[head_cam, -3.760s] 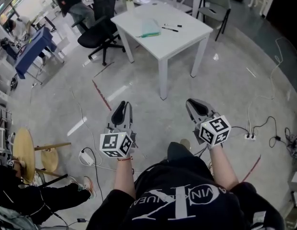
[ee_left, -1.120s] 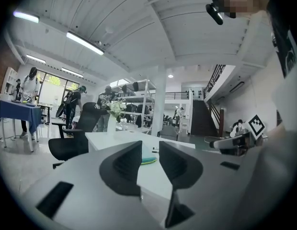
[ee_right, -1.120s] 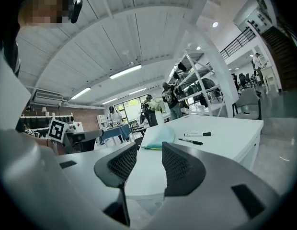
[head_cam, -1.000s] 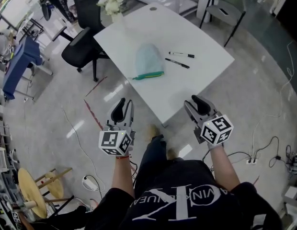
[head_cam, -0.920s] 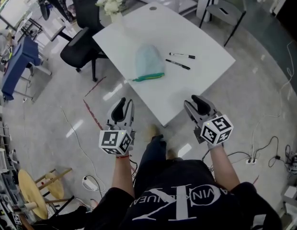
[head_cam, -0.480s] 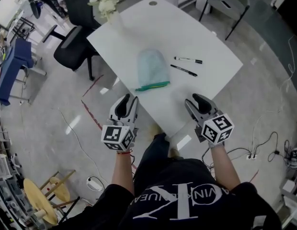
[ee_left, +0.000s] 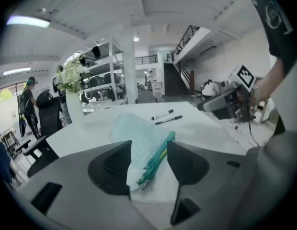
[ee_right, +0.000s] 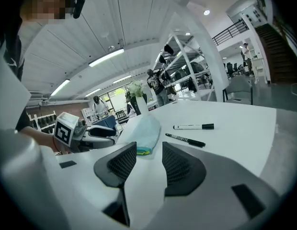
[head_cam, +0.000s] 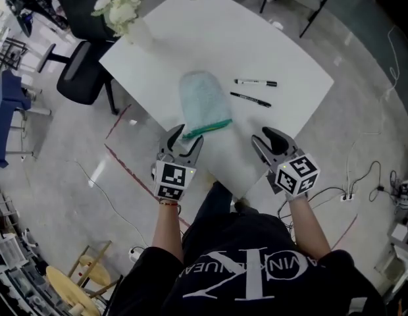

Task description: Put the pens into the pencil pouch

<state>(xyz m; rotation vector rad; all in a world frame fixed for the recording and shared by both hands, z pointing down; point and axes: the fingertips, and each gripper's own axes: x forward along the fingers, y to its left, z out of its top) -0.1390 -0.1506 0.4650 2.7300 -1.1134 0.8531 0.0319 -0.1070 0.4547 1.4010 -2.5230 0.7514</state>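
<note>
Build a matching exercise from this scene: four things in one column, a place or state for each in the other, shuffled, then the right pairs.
Things
1. pouch
2. flowers
3. white pen
4. chair

Places or states
A. on the floor beside the table
B. lying flat, green zipper edge toward the person
C. standing near a table corner
D. right of the pouch in the head view, just beyond the thin black pen

Pairs: 1-B, 2-C, 3-D, 4-A
</note>
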